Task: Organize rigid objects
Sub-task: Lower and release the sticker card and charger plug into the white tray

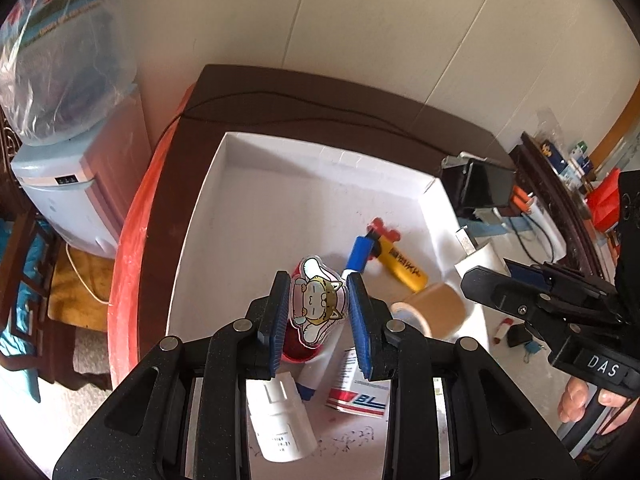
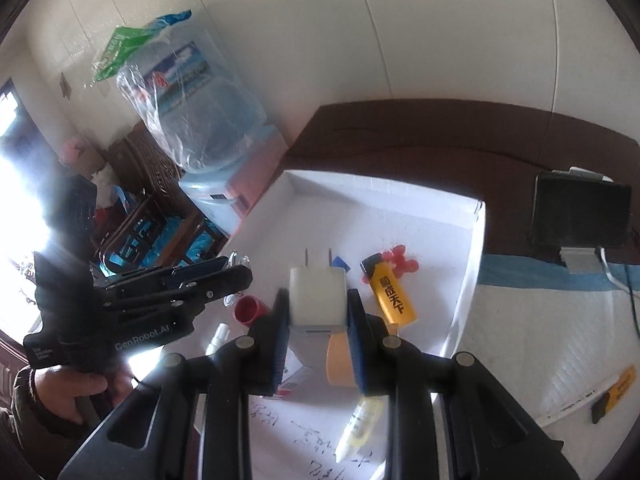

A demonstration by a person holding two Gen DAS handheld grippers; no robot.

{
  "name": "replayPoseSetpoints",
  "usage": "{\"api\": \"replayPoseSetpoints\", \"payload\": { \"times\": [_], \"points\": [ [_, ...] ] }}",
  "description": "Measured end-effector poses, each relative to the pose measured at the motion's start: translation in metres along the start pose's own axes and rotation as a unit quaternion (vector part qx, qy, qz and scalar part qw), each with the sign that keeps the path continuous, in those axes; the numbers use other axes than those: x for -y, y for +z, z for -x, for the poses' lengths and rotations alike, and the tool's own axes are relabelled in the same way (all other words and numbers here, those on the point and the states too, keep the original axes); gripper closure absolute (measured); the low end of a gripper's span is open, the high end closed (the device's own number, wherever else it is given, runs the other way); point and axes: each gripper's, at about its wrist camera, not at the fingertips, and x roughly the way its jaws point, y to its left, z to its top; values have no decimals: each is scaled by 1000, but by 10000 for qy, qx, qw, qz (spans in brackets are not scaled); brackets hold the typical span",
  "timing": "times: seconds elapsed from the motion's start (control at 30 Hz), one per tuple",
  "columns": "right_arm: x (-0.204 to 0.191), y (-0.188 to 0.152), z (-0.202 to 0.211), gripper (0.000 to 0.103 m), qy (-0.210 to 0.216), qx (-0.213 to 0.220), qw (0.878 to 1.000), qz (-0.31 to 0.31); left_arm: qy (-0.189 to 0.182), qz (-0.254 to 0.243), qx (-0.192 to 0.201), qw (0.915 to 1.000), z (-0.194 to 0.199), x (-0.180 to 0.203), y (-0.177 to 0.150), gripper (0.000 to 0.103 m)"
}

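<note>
Count, both wrist views:
- White tray [image 1: 208, 200]: 1.
- Yellow lighter [image 2: 394, 300], toward 1 o'clock in tray: 1.
- Blue marker [image 1: 360, 254], touching lighter: 1.
- Red bead cluster [image 2: 400, 258], at 12 o'clock of lighter: 1.
- Cartoon cat badge [image 1: 318, 300]: 1.
- White plug adapter [image 2: 318, 296], two prongs: 1.
- Brown tape roll [image 1: 434, 306]: 1.
- Red cap [image 2: 249, 308]: 1.
- White bottle [image 1: 282, 428], at 6 o'clock: 1.
- Small printed box [image 1: 358, 392]: 1.
- Grippers: 2, left gripper [image 1: 318, 312], right gripper [image 2: 318, 316].

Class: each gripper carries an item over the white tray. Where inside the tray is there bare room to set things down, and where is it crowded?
Free: the tray's far half, bordered by its back and left walls. Crowded: the near right part, around the yellow lighter, blue marker, red clips and tape roll.
</note>
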Motion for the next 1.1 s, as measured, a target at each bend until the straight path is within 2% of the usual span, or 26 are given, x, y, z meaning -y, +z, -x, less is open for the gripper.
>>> {"api": "replayPoseSetpoints", "payload": {
  "times": [0.2,0.27,0.33,0.37,0.4,0.47,0.5,0.53,0.6,0.67,0.9,1.1],
  "points": [
    [-2,2,-6,77,-233,66,9996,142,164,76,-139,9997,-9,-4,-1,75],
    [-3,2,-6,77,-294,57,9993,212,217,91,-132,9996,-9,-4,-1,70],
    [-4,0,-5,76,-352,50,9991,239,282,116,-80,9995,-6,-4,-1,45],
    [-4,0,-4,76,-384,51,9989,248,328,121,-32,9994,-4,-5,-1,20],
    [-4,-2,-2,71,-431,62,9987,250,407,112,62,9991,1,-5,-1,9],
    [-4,-3,1,48,-479,99,9985,252,560,89,193,9982,8,-4,-1,0],
    [-5,-4,4,24,-474,140,9984,260,631,101,231,9977,11,-5,-1,0],
    [-6,-4,8,13,-467,190,9984,265,701,127,278,9971,17,-6,-1,0],
    [-10,-6,14,9,-505,287,9979,294,731,164,383,9965,27,-7,-2,0],
    [-14,-8,19,0,-549,340,9973,343,742,182,494,9958,38,-6,-5,0],
    [-34,-20,46,0,-567,510,9958,500,535,142,773,9955,77,13,-19,0],
    [-50,-29,76,0,-576,741,9941,539,509,76,1248,9908,126,32,-25,0]
  ]
}}
